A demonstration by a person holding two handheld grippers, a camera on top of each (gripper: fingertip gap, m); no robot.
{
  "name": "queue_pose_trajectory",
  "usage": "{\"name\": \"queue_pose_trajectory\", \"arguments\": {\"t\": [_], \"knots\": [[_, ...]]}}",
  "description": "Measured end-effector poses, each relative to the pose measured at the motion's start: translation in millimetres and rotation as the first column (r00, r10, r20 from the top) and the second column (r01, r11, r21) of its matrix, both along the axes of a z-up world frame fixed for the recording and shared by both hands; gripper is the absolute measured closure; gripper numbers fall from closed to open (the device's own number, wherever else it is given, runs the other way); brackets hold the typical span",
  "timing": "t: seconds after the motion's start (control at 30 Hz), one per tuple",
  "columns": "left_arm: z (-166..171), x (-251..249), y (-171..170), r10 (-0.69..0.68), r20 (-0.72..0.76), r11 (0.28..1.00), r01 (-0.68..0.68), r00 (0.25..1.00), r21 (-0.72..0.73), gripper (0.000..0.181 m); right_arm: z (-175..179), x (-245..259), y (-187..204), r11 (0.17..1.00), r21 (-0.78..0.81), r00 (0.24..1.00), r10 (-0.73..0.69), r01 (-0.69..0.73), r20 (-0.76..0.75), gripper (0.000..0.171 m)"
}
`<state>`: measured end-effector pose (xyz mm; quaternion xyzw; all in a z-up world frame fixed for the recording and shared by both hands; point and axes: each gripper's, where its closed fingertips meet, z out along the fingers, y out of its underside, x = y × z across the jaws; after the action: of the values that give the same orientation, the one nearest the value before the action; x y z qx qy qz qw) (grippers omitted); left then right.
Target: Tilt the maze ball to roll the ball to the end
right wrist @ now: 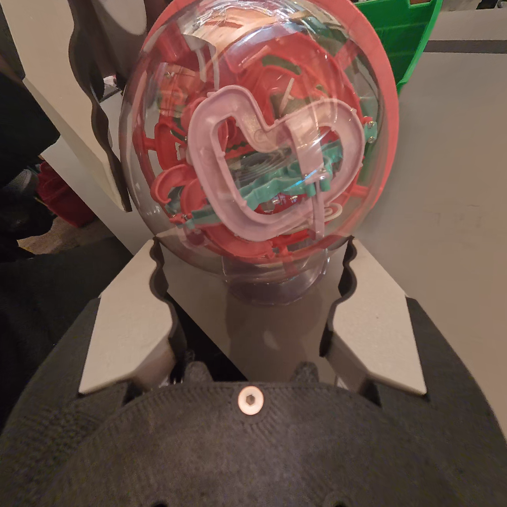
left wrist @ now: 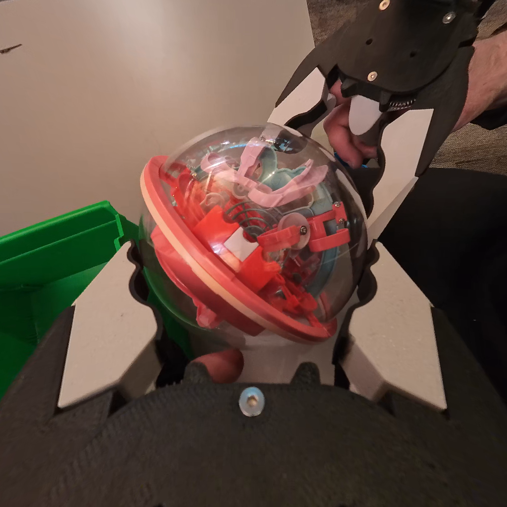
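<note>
The maze ball (left wrist: 247, 219) is a clear sphere with a red ring around it and red, pink and teal tracks inside. It is tilted, with the ring slanting down to the right. My left gripper (left wrist: 252, 247) is shut on it, one finger on each side. My right gripper (left wrist: 327, 167) grips it from the far side. In the right wrist view the maze ball (right wrist: 255, 137) fills the top, with my right gripper (right wrist: 252, 247) shut on its lower part. One of the left gripper's fingers (right wrist: 109, 153) touches its left side. I cannot make out the small ball inside.
A green bin (left wrist: 55, 247) stands to the left on the white table (left wrist: 109, 109) and also shows in the right wrist view (right wrist: 397, 41). A clear round stand (right wrist: 274, 285) sits under the sphere. A person's hand (left wrist: 343, 137) holds the right gripper. The table edge and dark floor lie beyond.
</note>
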<state>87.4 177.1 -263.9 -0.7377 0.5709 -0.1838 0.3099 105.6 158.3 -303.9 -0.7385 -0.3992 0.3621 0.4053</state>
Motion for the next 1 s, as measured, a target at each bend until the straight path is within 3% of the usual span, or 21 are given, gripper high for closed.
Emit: {"name": "queue_pose_trajectory", "arguments": {"t": [0.23, 0.47, 1.0], "knots": [[-1, 0, -2, -0.004, -0.028, 1.000, 0.004, 1.000, 0.009, 0.029, 2, 5, -4, 1.000, 0.008, 0.999, 0.025, -0.025, 0.036, 0.038], [-2, 2, -5, -0.012, -0.039, 1.000, 0.012, 0.999, 0.007, 0.030, 20, 14, -6, 0.999, 0.046, 0.999, 0.025, -0.026, 0.037, 0.045], [7, 11, -4, -0.023, 0.000, 0.998, 0.023, 1.000, 0.065, 0.030, 0, 7, -5, 0.999, 0.026, 0.998, 0.031, -0.032, 0.052, 0.049]]}}
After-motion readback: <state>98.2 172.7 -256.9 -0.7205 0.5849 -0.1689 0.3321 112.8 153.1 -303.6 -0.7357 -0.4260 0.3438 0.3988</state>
